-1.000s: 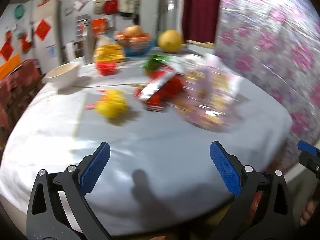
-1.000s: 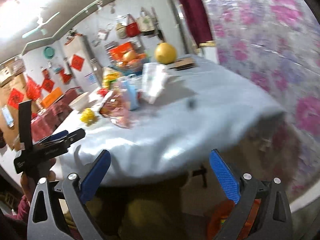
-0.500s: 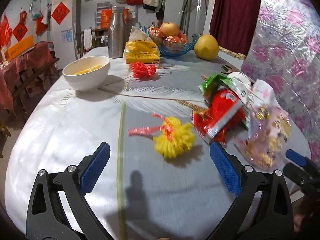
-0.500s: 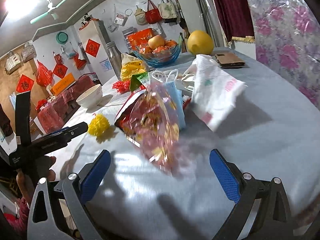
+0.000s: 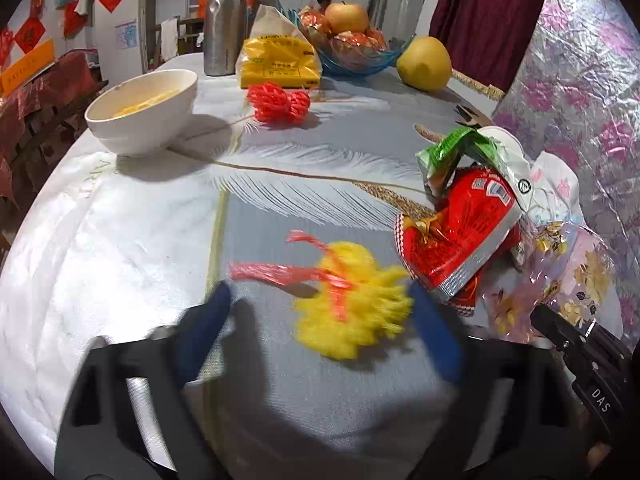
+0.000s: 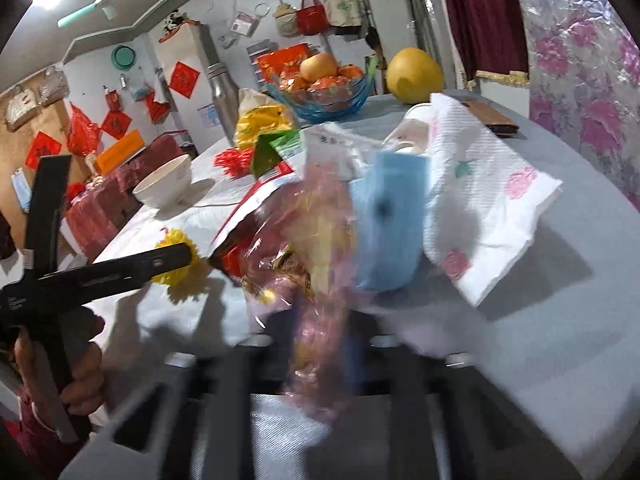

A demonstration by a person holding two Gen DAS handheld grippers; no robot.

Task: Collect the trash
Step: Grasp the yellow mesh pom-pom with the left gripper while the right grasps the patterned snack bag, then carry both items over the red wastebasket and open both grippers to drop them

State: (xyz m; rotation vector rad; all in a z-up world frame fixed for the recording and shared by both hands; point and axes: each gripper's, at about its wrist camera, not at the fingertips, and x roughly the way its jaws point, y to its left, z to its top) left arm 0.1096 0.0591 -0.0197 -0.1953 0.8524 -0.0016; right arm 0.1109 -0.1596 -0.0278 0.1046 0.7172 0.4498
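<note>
left fingers closing around yellow net ball, not pinching yet | right fingers just closed, pinching clear candy bag | trash pickup starting

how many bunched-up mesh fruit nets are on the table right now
2. A yellow net lies near the table's front edge between the left hand-held gripper fingers; a red net sits farther back, before the yellow packet. Others may hide under the wrappers.

Both cameras look down along their fingers, close over the table. Left faces the yellow net; right faces the wrapper pile; both share these.
</note>
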